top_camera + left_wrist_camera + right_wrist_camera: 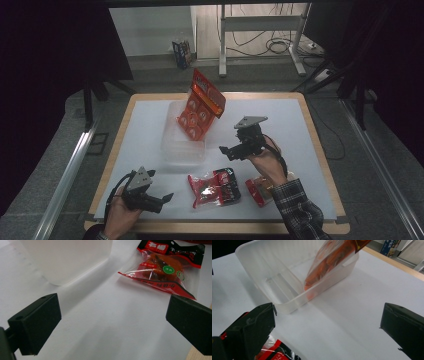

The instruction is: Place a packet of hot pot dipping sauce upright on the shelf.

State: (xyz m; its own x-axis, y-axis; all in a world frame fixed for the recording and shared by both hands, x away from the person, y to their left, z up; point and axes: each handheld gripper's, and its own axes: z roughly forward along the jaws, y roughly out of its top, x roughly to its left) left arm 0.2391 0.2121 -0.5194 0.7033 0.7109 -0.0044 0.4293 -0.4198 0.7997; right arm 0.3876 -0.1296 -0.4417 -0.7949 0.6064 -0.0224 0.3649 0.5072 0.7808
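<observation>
High view: snack packet (201, 104) beyond right gripper (229, 149).

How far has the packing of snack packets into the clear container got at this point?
One is done: the orange snack pack stands tilted inside the clear plastic container. Nothing is in hand: the left gripper and right gripper both have jaws open and empty. Left on the table: the red-and-black snack packet and a smaller red packet by the right hand.
</observation>
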